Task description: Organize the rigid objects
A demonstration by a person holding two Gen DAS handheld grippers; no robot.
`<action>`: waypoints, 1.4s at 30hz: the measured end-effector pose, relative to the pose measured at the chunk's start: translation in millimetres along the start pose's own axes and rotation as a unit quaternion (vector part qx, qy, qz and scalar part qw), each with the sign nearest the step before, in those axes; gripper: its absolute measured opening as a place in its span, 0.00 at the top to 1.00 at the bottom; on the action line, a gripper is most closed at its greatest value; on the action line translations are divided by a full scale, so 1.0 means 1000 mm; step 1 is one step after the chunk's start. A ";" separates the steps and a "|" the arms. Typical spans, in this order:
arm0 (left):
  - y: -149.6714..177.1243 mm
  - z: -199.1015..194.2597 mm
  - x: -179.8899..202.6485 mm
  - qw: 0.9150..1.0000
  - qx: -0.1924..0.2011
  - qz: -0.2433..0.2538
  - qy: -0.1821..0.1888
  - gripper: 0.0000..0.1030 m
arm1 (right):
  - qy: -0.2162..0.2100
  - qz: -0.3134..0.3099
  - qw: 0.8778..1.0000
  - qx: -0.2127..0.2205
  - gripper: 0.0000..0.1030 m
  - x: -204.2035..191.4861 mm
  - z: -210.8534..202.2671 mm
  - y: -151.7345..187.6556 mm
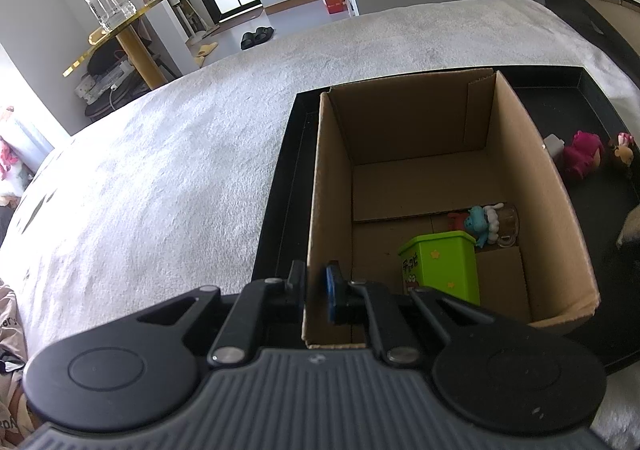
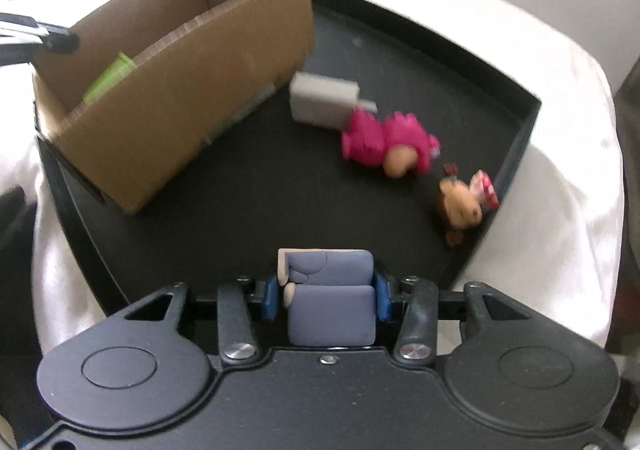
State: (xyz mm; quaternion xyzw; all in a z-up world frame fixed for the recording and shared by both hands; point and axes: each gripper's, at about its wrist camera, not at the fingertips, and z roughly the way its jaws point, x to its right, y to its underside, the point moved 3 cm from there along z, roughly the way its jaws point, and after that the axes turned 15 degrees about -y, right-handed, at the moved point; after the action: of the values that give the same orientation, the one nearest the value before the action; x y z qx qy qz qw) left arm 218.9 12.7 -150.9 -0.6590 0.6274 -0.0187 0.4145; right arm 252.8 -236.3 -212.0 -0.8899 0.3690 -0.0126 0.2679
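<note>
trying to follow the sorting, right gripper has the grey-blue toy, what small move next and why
Probably lift the grey-blue toy off the black tray and carry it toward the cardboard box. The right gripper has its pads against the toy's sides, the left gripper is clamped on the box wall, and a green box already lies inside.

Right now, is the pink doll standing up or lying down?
Lying down: the pink doll is flat on the black tray.
</note>
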 end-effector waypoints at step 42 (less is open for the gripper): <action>0.002 -0.002 0.000 1.000 0.004 -0.004 -0.002 0.91 | -0.073 -0.048 0.962 0.259 0.58 -0.079 -0.028 -0.108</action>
State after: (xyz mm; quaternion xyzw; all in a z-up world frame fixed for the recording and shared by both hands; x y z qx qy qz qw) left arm 216.1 12.3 -150.9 -0.6600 0.6238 -0.0211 0.4182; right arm 259.3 -133.9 -121.5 -0.8048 0.2896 -0.0554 0.5151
